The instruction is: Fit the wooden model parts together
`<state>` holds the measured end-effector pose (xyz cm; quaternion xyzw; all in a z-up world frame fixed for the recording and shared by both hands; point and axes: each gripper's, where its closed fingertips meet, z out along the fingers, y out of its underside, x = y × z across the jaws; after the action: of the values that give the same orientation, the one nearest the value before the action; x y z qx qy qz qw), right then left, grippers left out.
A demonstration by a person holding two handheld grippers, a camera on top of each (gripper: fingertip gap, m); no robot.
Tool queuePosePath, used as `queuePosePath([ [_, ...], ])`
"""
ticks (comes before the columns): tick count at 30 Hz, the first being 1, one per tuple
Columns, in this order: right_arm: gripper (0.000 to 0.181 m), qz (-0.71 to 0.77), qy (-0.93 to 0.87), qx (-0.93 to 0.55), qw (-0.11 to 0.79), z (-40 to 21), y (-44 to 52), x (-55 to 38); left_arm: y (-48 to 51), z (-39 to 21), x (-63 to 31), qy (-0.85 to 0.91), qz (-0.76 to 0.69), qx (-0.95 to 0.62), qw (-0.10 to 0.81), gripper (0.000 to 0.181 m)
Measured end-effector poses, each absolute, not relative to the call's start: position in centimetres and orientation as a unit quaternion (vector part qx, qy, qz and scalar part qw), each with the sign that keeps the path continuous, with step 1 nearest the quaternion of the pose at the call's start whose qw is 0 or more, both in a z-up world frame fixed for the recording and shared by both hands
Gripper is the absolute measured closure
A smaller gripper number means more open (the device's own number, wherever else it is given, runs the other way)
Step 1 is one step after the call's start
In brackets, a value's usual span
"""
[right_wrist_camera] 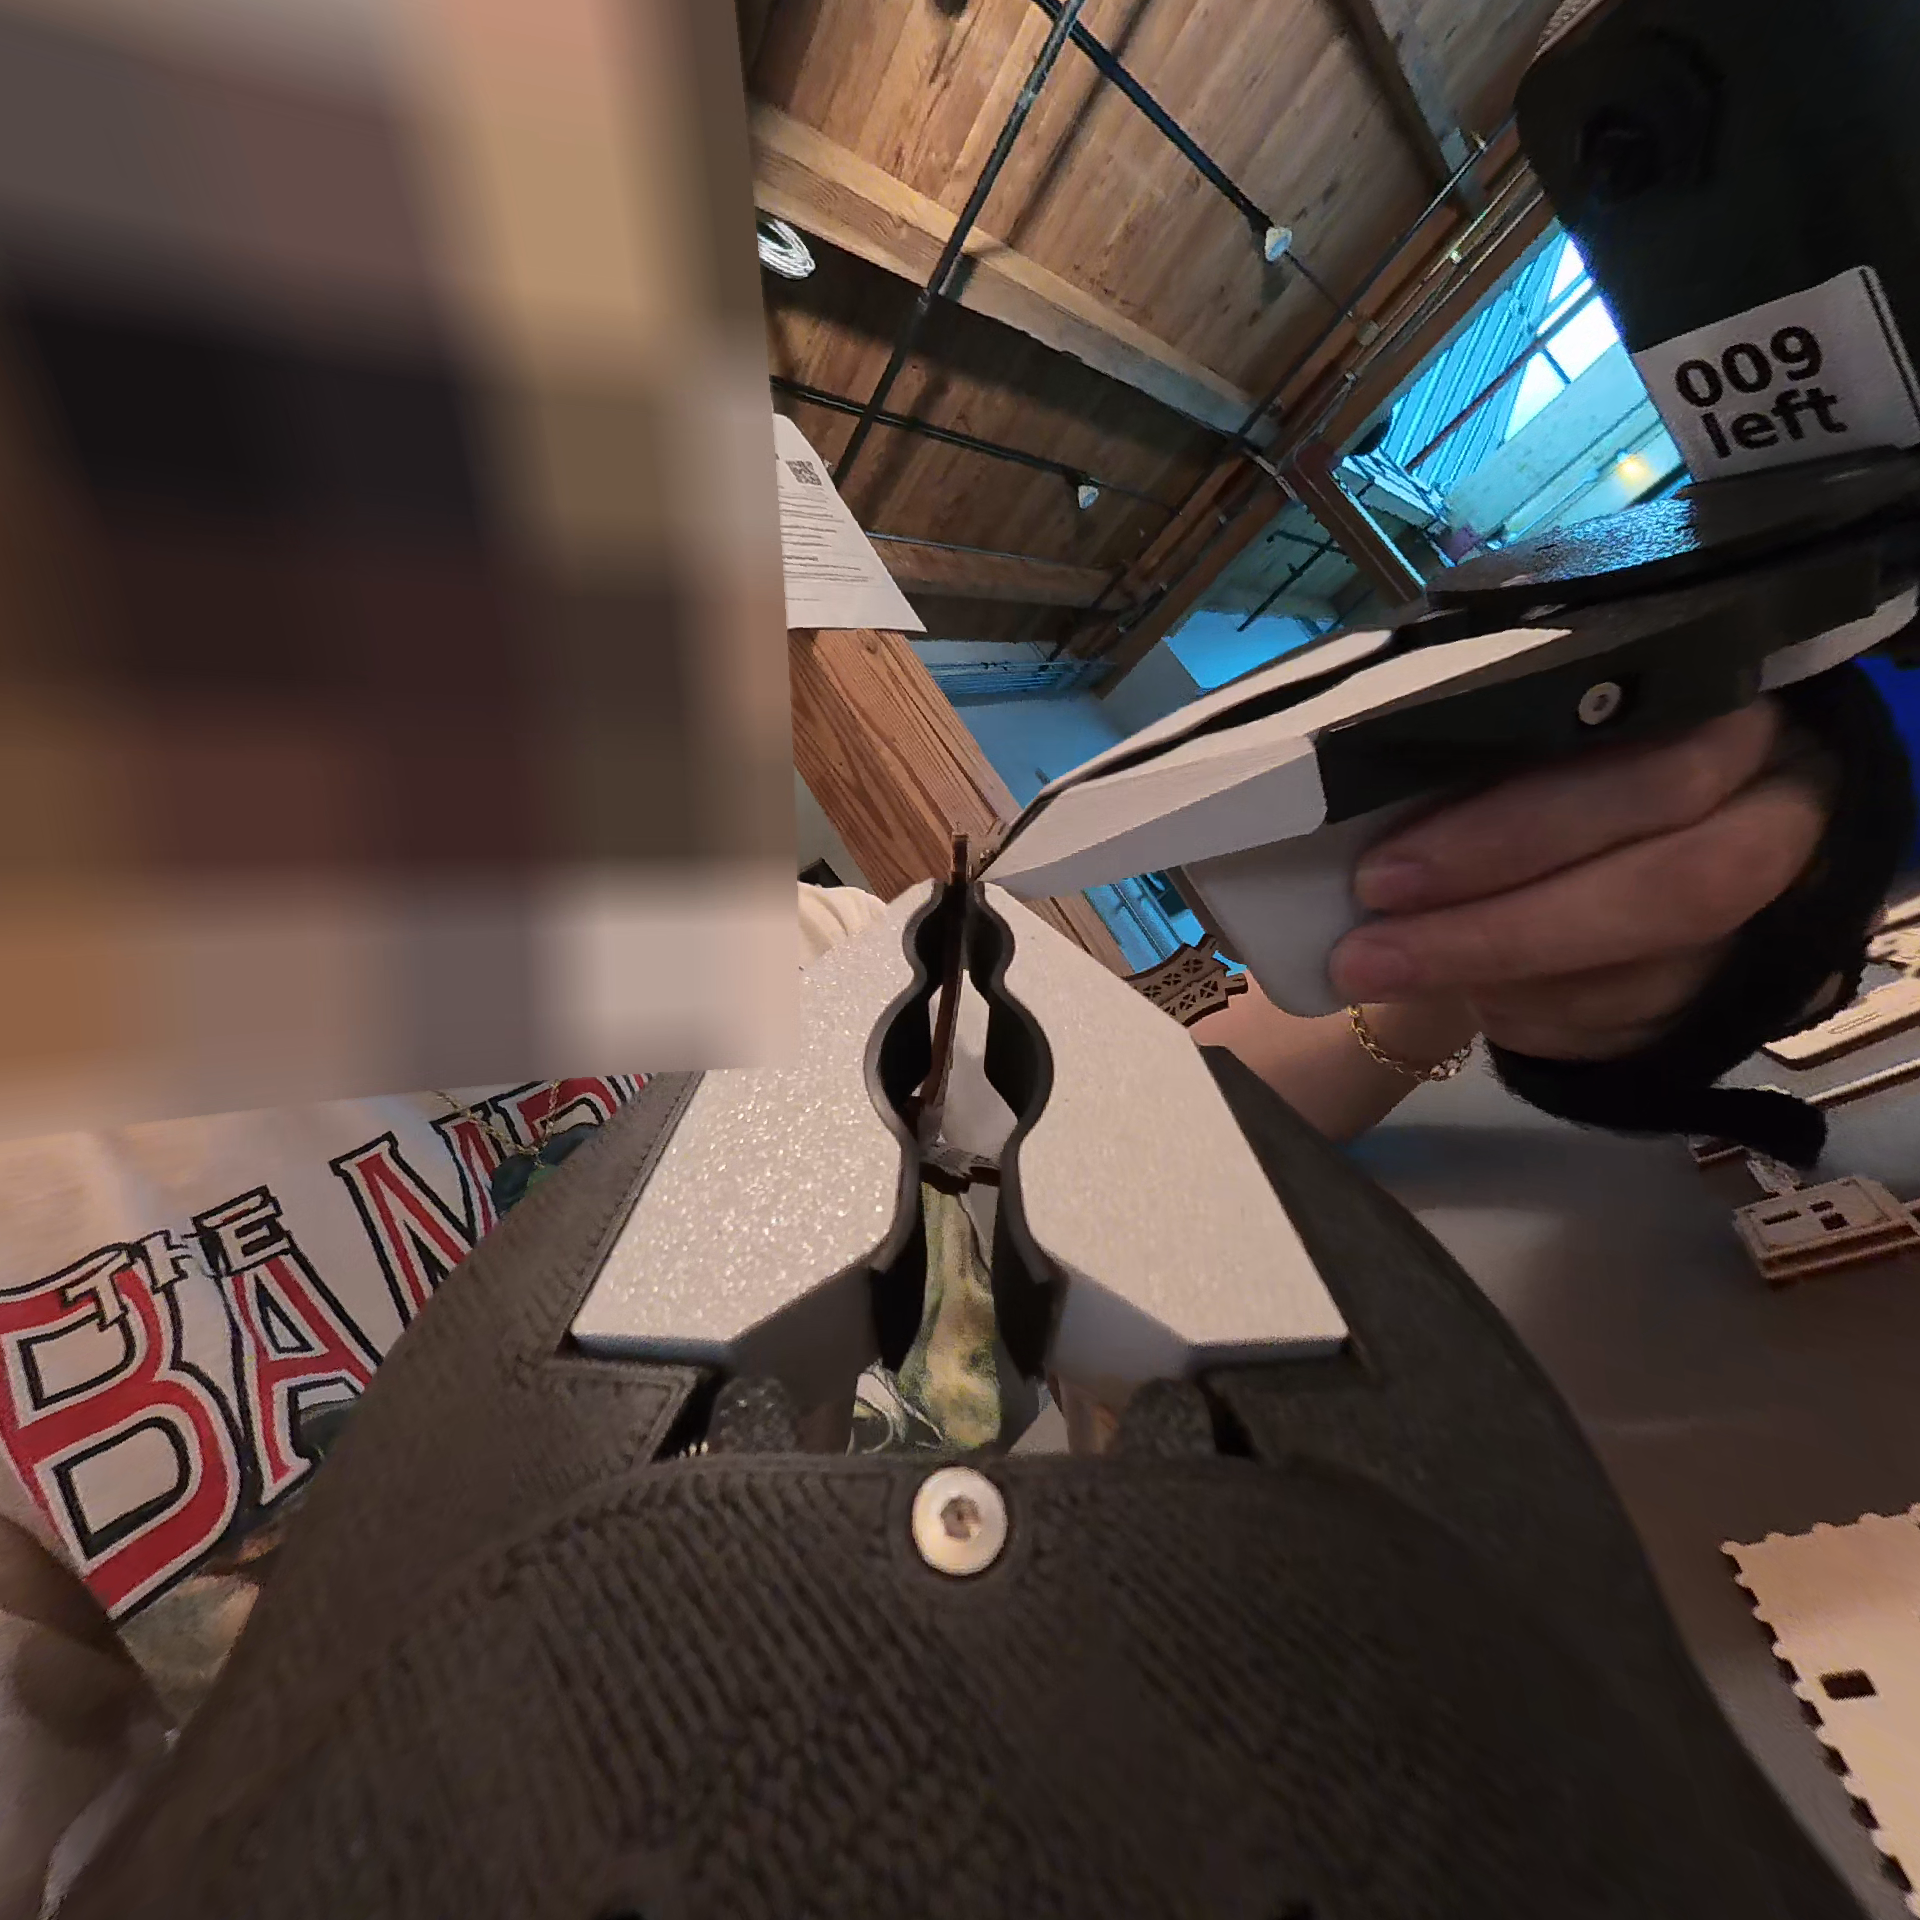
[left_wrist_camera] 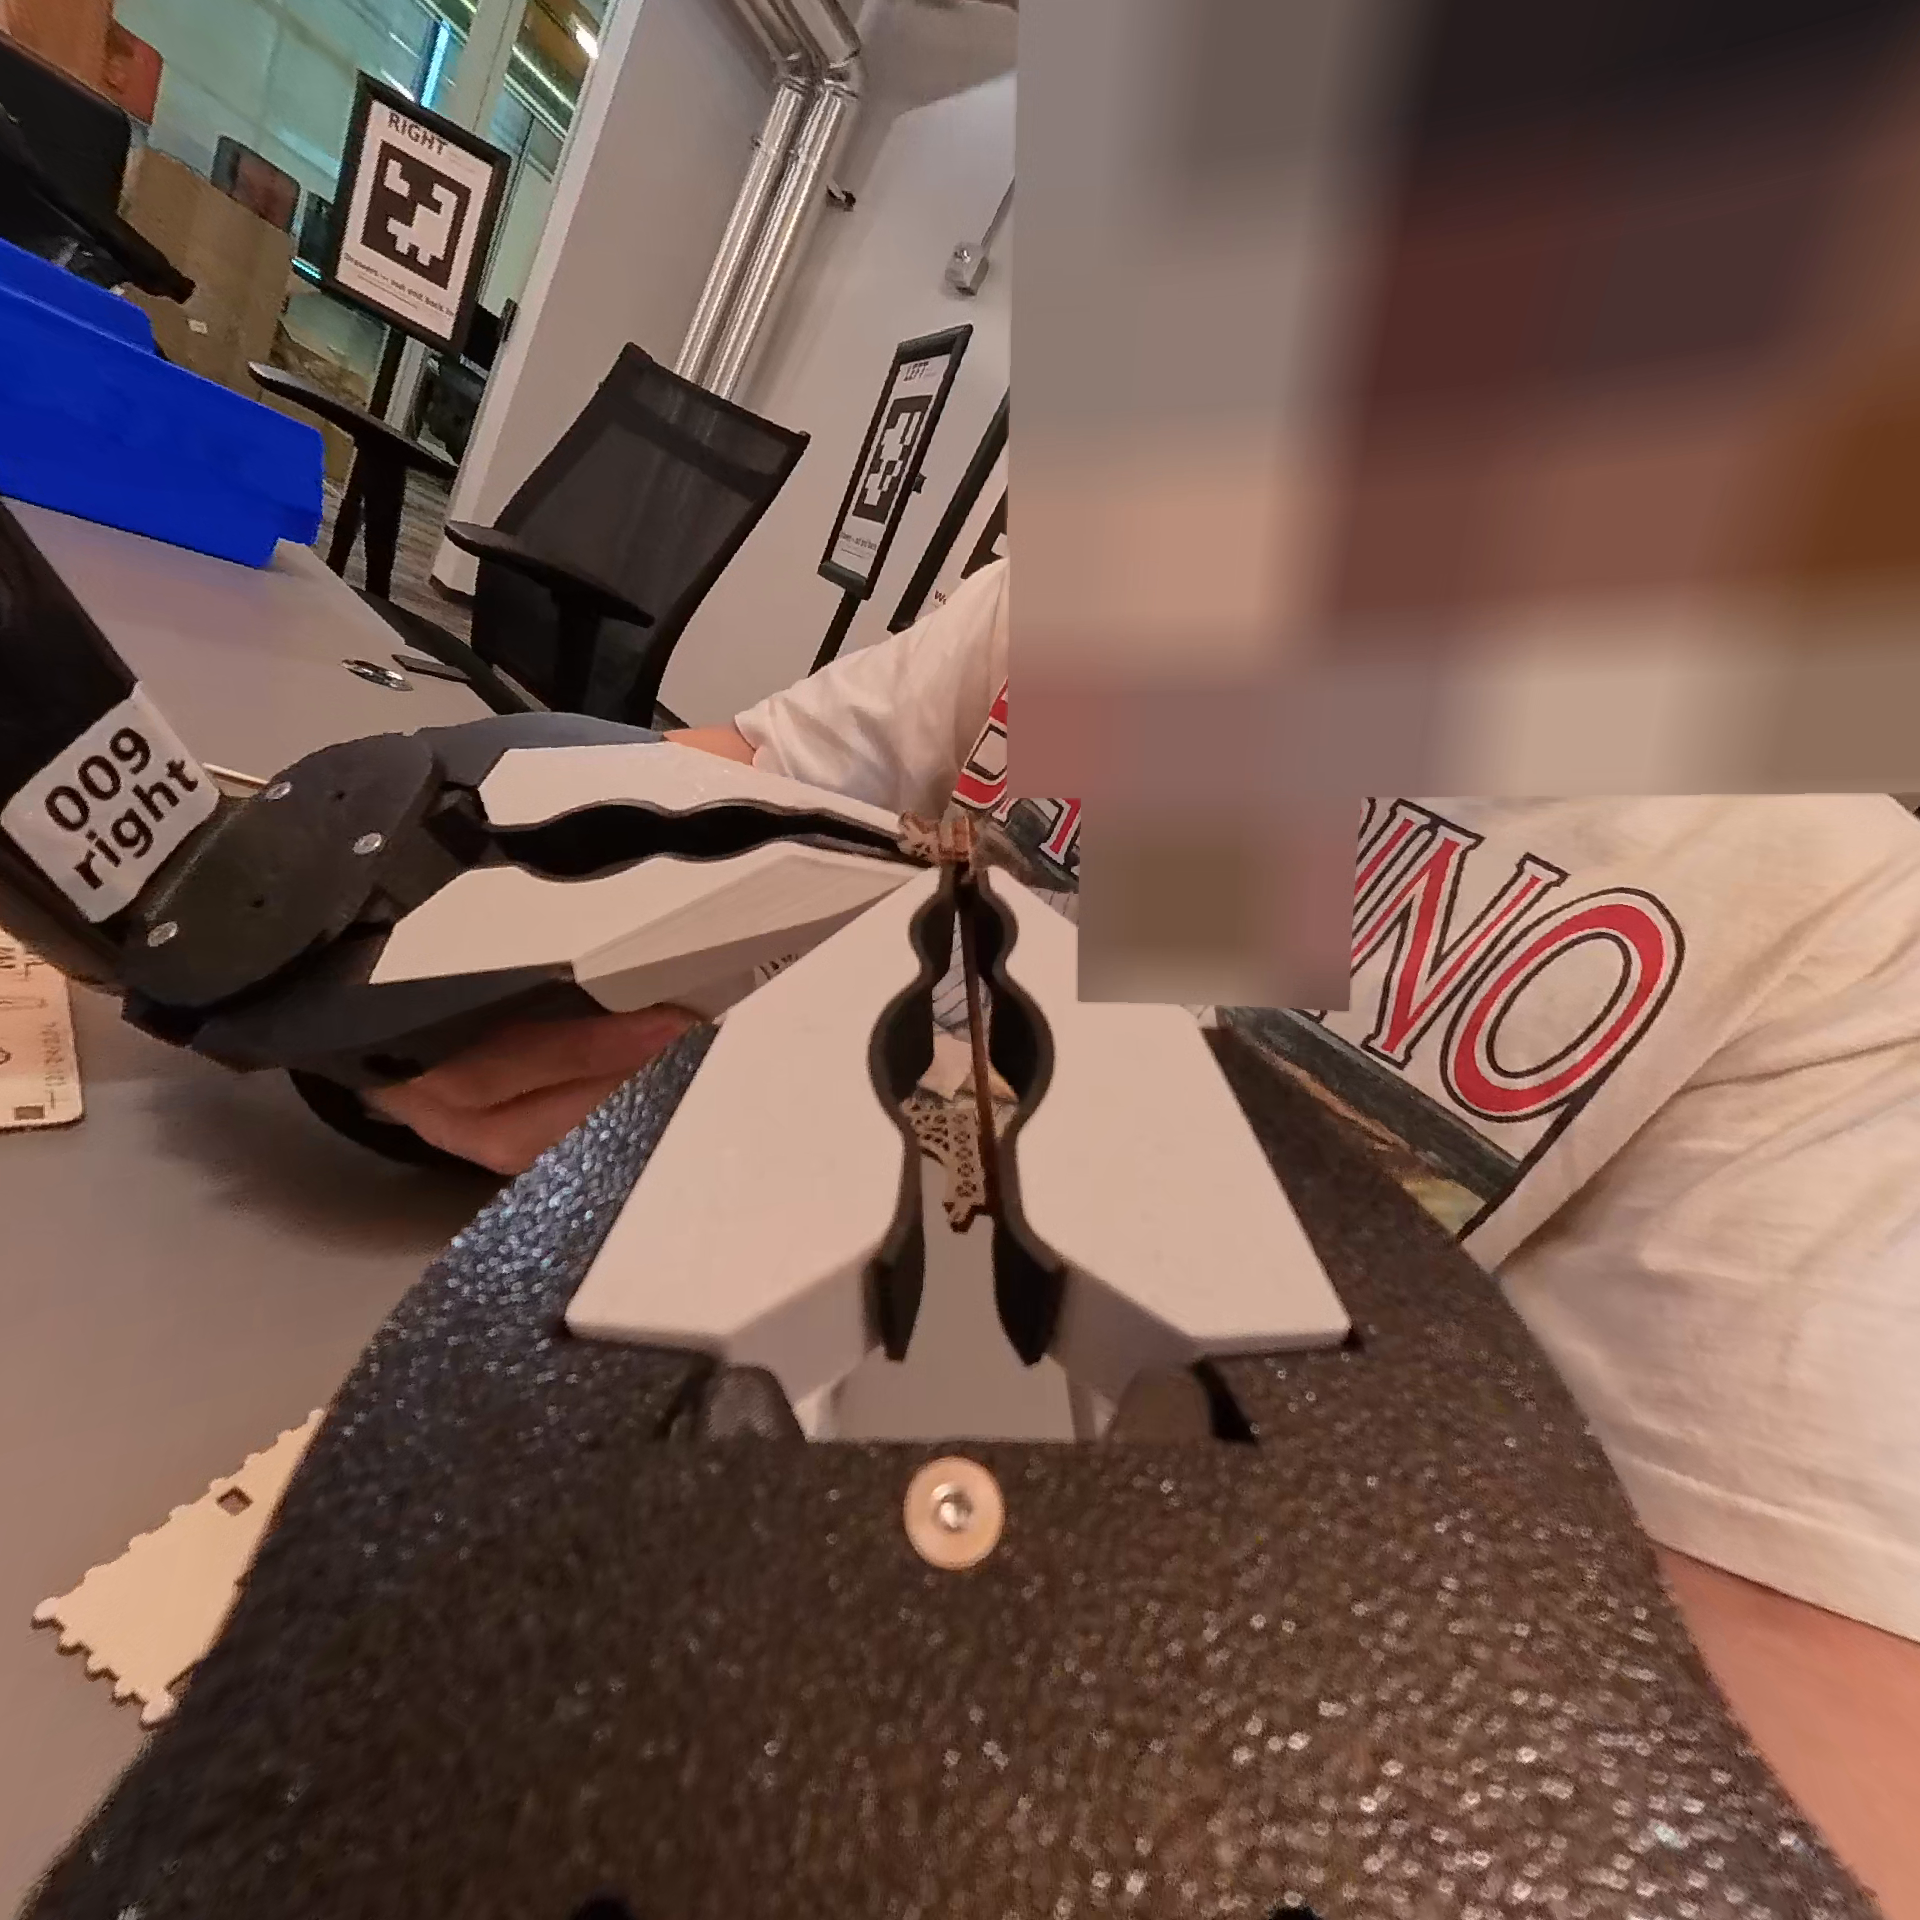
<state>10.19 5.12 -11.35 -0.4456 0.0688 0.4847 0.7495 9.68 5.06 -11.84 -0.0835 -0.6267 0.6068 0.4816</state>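
Note:
In the left wrist view my left gripper [left_wrist_camera: 954, 883] is shut on a thin wooden lattice part [left_wrist_camera: 977, 1049], seen edge-on between the white fingers. My right gripper [left_wrist_camera: 902, 833] comes in from the left, shut on a small wooden part [left_wrist_camera: 928, 834]. The two parts meet at the fingertips. In the right wrist view my right gripper [right_wrist_camera: 956, 896] is shut on its thin wooden part [right_wrist_camera: 958, 854], and the left gripper [right_wrist_camera: 1000, 840] reaches in from the right, tip to tip. The joint itself is too small to make out.
Both grippers are held above a grey table [left_wrist_camera: 156, 1247], close to a person's white shirt [left_wrist_camera: 1662, 1247]. Loose wooden parts lie on the table: a toothed sheet [right_wrist_camera: 1849, 1662], a small slotted piece [right_wrist_camera: 1823, 1236], a lattice part [right_wrist_camera: 1184, 982]. A blue bin [left_wrist_camera: 125, 416] and a black chair [left_wrist_camera: 644, 520] are behind. My left and right fingertips are right by each other. From either gripper's tips it is about 20 centimetres to the small slotted piece [right_wrist_camera: 1823, 1236].

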Motion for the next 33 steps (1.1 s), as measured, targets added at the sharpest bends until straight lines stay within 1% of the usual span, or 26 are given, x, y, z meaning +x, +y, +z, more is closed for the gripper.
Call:
queuePosePath([
  [13, 0.181, 0.498, 0.039, -0.435, 0.749, -10.9, 5.0, 9.5, 5.3, -11.5, 9.0, -0.609, 0.612, -0.106, 0.493, 0.181],
  [26, 0.181, 0.519, 0.035, -0.407, 0.751, -10.6, 4.8, 9.6, 5.2, -11.1, 9.0, -0.589, 0.612, -0.092, 0.519, 0.181],
  [29, 0.181, 0.519, 0.026, -0.404, 0.752, -10.5, 4.7, 9.4, 5.0, -10.9, 8.8, -0.598, 0.621, -0.098, 0.496, 0.181],
  [33, 0.181, 0.512, 0.038, -0.396, 0.761, -10.3, 4.4, 10.2, 4.7, -10.8, 9.7, -0.638, 0.637, -0.085, 0.425, 0.179],
])
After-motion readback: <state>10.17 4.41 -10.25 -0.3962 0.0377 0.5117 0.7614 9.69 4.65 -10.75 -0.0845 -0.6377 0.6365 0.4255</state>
